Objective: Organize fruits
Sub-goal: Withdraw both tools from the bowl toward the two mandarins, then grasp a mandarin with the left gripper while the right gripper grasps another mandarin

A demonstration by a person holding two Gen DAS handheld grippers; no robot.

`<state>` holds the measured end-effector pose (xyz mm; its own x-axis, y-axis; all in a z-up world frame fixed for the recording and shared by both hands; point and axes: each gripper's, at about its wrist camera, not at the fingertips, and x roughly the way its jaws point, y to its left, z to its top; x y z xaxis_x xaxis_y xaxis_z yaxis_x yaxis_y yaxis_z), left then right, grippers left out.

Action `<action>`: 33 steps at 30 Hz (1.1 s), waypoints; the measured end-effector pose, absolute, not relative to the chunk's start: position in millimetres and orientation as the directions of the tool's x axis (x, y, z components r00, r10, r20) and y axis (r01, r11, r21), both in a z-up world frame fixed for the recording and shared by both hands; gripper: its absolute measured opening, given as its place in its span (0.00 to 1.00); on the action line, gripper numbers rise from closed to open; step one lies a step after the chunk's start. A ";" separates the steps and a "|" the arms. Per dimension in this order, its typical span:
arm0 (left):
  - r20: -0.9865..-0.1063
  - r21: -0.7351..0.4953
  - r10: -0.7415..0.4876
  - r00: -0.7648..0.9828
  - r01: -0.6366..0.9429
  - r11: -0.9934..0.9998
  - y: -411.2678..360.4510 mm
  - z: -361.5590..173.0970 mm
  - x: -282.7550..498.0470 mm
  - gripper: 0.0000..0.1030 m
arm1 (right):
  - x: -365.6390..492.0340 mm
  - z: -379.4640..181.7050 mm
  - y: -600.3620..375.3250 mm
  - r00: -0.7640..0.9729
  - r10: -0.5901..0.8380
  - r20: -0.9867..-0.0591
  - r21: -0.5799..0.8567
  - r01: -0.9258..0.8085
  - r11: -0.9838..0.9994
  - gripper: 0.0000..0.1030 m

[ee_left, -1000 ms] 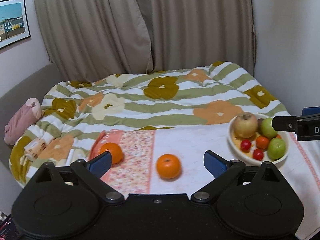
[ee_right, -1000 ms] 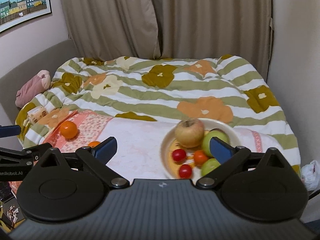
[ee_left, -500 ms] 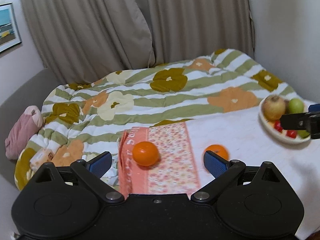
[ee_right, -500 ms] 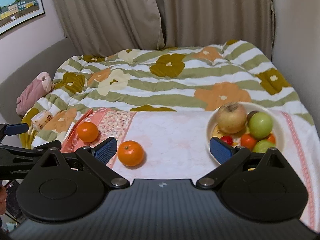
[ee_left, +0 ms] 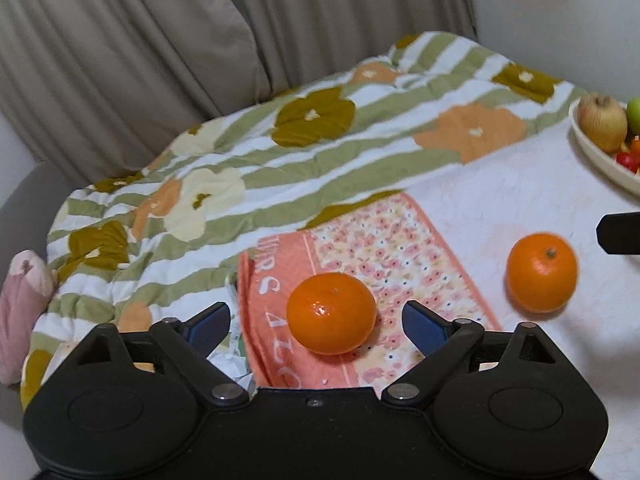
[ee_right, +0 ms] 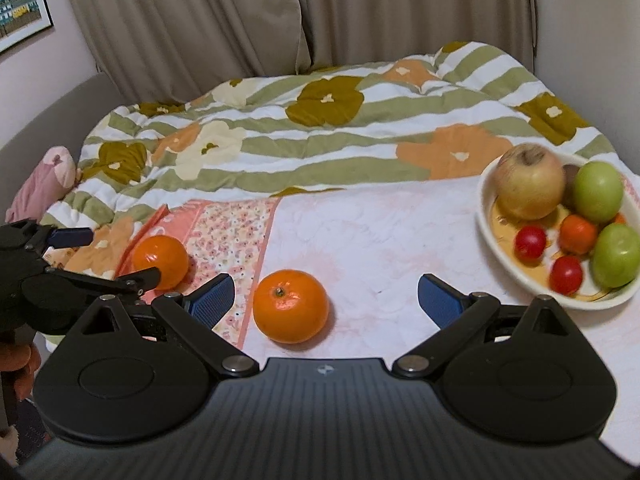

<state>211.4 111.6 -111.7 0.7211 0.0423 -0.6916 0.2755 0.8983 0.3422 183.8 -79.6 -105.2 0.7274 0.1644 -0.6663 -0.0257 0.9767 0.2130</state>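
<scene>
While both claws stand released, left claw (ee_left: 316, 322) spread around the left orange (ee_left: 331, 313) on the floral towel (ee_left: 400, 240), right claw (ee_right: 326, 300) around the second orange (ee_right: 291, 306) on the bed, fruit bowl (ee_right: 520, 276) far right.

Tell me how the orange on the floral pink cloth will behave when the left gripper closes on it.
The round glossy orange on the floral pink cloth will probably roll if only one of the blue fingertips of the open left gripper touches it first. Its shiny peel looks smooth, so it may slip. It seems firm enough for a gentle squeeze.
</scene>
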 end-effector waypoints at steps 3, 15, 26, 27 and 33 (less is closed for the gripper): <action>-0.708 0.331 0.024 0.706 0.302 0.894 114.9 -123.5 221.6 0.91 | 191.6 -119.2 -69.8 0.717 0.146 -0.682 0.192 -0.017 0.981 1.00; -0.751 0.331 -0.005 0.660 0.383 0.862 114.4 -146.0 248.4 0.67 | 208.2 -144.5 -46.7 0.694 0.130 -0.708 0.170 -0.011 0.985 1.00; -0.757 0.293 -0.016 0.653 0.361 0.885 118.4 -144.3 242.6 0.66 | 220.3 -152.2 -37.2 0.678 0.147 -0.721 0.157 -0.047 0.987 0.94; -0.758 0.290 -0.017 0.652 0.359 0.887 118.8 -144.1 241.1 0.66 | 220.9 -152.8 -36.9 0.676 0.148 -0.722 0.156 -0.049 0.987 0.92; -0.761 0.276 -0.020 0.649 0.352 0.894 117.8 -141.1 232.5 0.66 | 225.1 -155.2 -34.4 0.668 0.162 -0.727 0.154 -0.071 0.985 0.82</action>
<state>232.5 117.8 -141.1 0.6485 -0.0204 -0.7609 0.3521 0.8943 0.2762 225.1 -34.4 -155.2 0.6675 0.1619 -0.7267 -0.0709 0.9855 0.1544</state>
